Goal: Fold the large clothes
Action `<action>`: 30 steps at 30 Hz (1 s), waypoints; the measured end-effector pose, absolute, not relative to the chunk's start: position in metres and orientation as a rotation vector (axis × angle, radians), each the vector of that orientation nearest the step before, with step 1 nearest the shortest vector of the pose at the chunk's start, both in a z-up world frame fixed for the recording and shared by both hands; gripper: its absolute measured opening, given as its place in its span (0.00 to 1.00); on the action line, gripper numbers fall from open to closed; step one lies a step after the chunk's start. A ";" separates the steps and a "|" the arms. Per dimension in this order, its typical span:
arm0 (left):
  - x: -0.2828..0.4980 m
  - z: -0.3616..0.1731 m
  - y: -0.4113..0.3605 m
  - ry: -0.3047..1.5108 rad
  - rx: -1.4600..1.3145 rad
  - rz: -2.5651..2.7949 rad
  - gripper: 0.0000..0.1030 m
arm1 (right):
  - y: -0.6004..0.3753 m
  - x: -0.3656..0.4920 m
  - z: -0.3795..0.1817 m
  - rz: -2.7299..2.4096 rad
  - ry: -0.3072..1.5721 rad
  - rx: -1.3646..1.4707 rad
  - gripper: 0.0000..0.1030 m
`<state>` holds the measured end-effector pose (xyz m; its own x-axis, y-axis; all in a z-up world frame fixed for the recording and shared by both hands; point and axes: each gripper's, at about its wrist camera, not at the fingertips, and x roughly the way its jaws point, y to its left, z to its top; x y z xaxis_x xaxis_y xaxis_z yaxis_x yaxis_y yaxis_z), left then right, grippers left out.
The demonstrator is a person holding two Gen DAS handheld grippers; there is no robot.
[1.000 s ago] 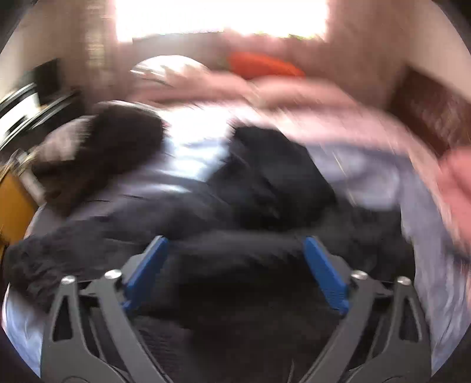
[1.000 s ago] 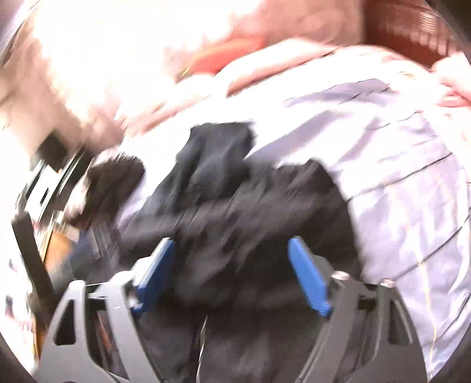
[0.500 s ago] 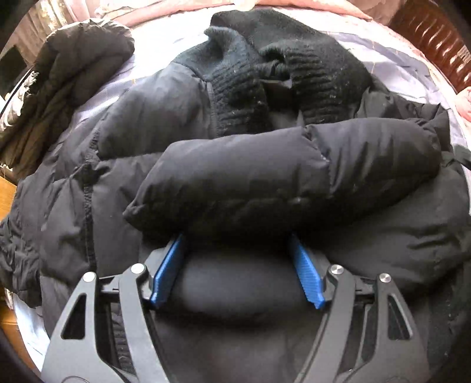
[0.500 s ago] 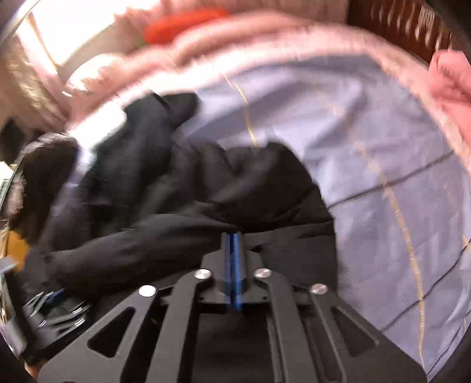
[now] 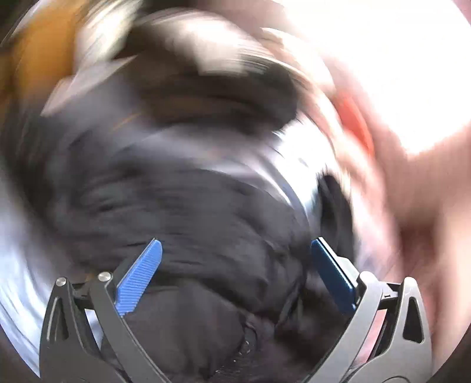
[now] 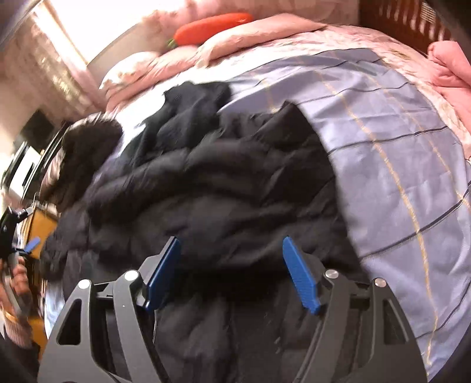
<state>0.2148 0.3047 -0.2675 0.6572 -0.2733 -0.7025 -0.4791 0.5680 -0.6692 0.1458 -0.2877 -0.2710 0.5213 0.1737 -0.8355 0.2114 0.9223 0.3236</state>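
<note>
A black puffer jacket [image 6: 223, 188] lies crumpled on the bed, with a black knit sweater [image 6: 191, 109] on its far side and a dark furry hood [image 6: 88, 138] at the far left. My right gripper [image 6: 231, 239] hovers close over the jacket's near part. Its jaws are opening and its blue pads stand apart, pressing on nothing. The left wrist view is badly smeared. There my left gripper [image 5: 235, 241] is opening wide over the jacket [image 5: 206, 224], with nothing gripped.
A blue plaid sheet [image 6: 397, 165] covers the bed. A pink quilt [image 6: 265, 32], an orange carrot plush [image 6: 212, 26] and a folded pink blanket [image 6: 450, 67] lie at the far side. A dark wooden headboard [image 6: 412, 23] stands behind. A person's hand [image 6: 17, 274] is at the far left.
My right gripper was shut half a second ago and now stands open, lower over the jacket. My left gripper let its jacket fold go, spread wider and swung, smearing its view.
</note>
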 end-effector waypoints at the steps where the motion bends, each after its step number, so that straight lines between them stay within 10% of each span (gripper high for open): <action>1: 0.203 -0.283 0.333 0.864 -1.110 0.179 0.98 | -0.280 0.145 -0.275 -0.006 1.048 0.419 0.70; 17: 0.171 -0.396 0.453 0.826 -1.512 0.430 0.97 | -0.243 0.119 -0.284 0.063 1.073 0.484 0.70; 21: 0.193 -0.379 0.442 0.756 -1.441 0.332 0.22 | -0.241 0.121 -0.293 0.072 1.097 0.512 0.70; 30: 0.238 -0.224 0.350 0.603 -0.831 0.335 0.10 | -0.240 0.120 -0.294 0.081 1.096 0.534 0.70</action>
<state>0.2377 0.3501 -0.2241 0.7843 0.0462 -0.6186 -0.5006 0.6362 -0.5871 0.1202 -0.2404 -0.2939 0.4674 0.3204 -0.8239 0.1960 0.8713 0.4500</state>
